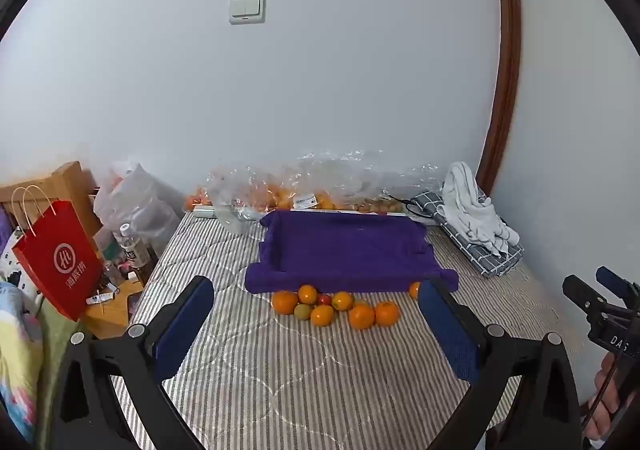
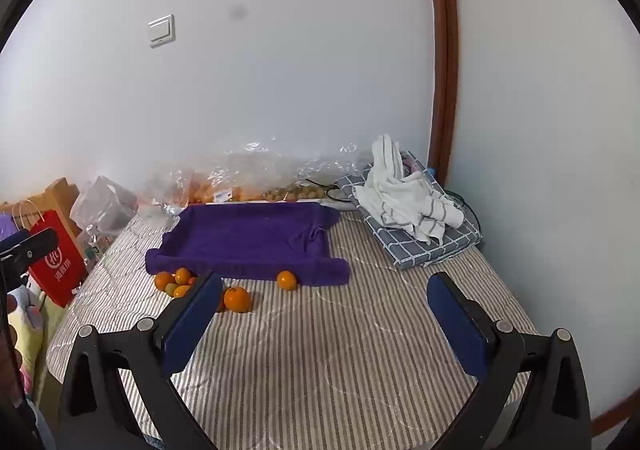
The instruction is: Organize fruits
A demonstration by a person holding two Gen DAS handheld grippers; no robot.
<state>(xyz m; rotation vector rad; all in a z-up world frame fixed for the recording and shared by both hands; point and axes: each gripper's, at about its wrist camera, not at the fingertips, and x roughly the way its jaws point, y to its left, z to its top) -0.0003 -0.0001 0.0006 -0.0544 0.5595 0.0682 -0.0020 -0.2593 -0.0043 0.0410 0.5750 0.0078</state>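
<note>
A purple cloth tray [image 1: 344, 250] [image 2: 248, 240] lies on the striped bed cover, nothing in it. Just in front of it sits a cluster of oranges [image 1: 336, 306] [image 2: 178, 282] with a small red fruit [image 1: 325, 299] and a greenish one [image 1: 303, 311] among them. One orange [image 2: 287, 279] lies apart by the tray's front right. My left gripper [image 1: 316, 288] is open, well short of the fruit, nothing between its blue pads. My right gripper [image 2: 324, 284] is open too, over bare cover to the right of the cluster; its left finger [image 2: 192, 320] hides part of the cluster.
Clear plastic bags of oranges [image 1: 280, 190] and small brown fruit [image 2: 296, 192] line the wall behind the tray. A folded checked cloth with a white towel [image 2: 404, 202] lies at the back right. A red paper bag [image 1: 60, 266], bottles [image 1: 134, 244] and clutter stand off the bed's left edge.
</note>
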